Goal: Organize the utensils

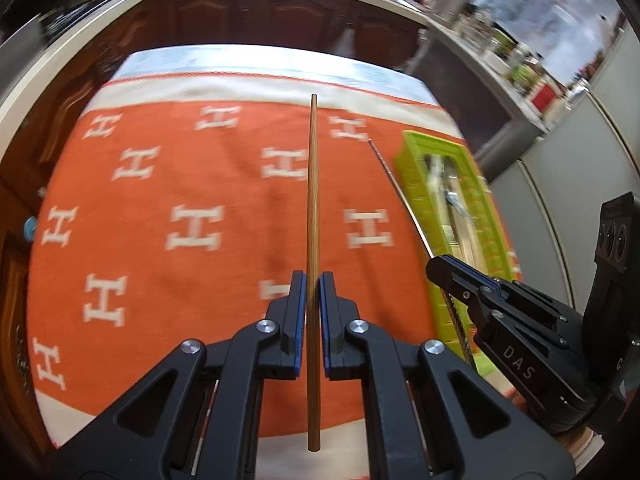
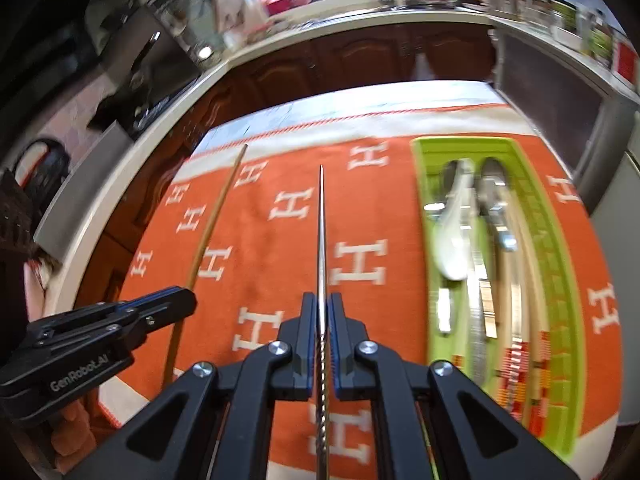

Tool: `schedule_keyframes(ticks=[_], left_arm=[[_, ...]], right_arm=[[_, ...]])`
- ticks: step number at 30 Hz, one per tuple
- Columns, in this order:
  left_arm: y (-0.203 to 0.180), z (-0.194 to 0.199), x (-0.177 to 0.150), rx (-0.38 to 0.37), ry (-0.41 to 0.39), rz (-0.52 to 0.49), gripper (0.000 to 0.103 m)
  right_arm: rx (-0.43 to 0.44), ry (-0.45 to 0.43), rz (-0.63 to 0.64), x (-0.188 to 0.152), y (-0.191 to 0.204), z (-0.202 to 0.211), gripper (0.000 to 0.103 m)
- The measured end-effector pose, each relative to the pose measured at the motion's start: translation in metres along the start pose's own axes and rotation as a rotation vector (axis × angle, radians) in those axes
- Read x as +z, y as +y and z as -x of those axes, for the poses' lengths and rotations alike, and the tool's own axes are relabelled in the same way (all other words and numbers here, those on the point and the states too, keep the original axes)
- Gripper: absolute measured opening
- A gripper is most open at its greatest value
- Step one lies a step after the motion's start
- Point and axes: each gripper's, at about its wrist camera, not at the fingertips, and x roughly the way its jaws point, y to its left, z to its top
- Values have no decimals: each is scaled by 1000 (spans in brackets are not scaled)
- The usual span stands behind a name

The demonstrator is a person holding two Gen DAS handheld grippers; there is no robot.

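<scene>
Pinching a wooden chopstick (image 1: 313, 216) between its blue pads, the left hand-held gripper (image 1: 313, 320) holds it lengthwise along its own axis in the left wrist view, the thin tip running forward above the orange cloth (image 1: 160, 200) and the butt end reaching back between the arms. To its right the right hand-held gripper (image 1: 452, 276) shows from the side, closed on a metal chopstick (image 1: 394, 184) that lies just beside the green tray (image 1: 416, 148); the tray's contents are blurred here. The right wrist view has that metal chopstick (image 2: 321, 240) clamped between the right hand-held gripper's (image 2: 322, 332) pads, pointing straight ahead, its twisted rear part visible behind them. Only this view shows inside the tray (image 2: 560, 280): a white spoon (image 2: 454, 232), metal utensils (image 2: 496, 208) and pale chopsticks (image 2: 520, 300) with red-patterned ends. At left, the left hand-held gripper (image 2: 176, 300) appears with the wooden chopstick (image 2: 216, 212), well apart from the tray on the desk.
</scene>
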Motion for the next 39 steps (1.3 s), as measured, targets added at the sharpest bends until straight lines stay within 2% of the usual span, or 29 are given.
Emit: schedule_keyframes(ticks=[4, 9, 15, 19, 26, 37, 39], left_arm=[[-48, -6, 10, -71, 14, -52, 4], [-103, -25, 20, -122, 55, -102, 4], [-145, -60, 28, -162, 118, -91, 4], [-156, -82, 29, -165, 155, -63, 4], [-156, -112, 19, -127, 217, -46, 4], [-151, -93, 12, -115, 211, -79, 5], [-151, -85, 11, -111, 201, -87, 9]], right_arm=[[-28, -33, -66, 4, -35, 24, 5], [-91, -60, -133, 5, -78, 41, 5], [-123, -43, -191, 4, -113, 40, 5], [-127, -33, -206, 1, -121, 34, 5], [-167, -24, -215, -1, -123, 22, 6], [-145, -13, -229, -4, -125, 28, 6], [-143, -12, -218, -5, -122, 30, 6]])
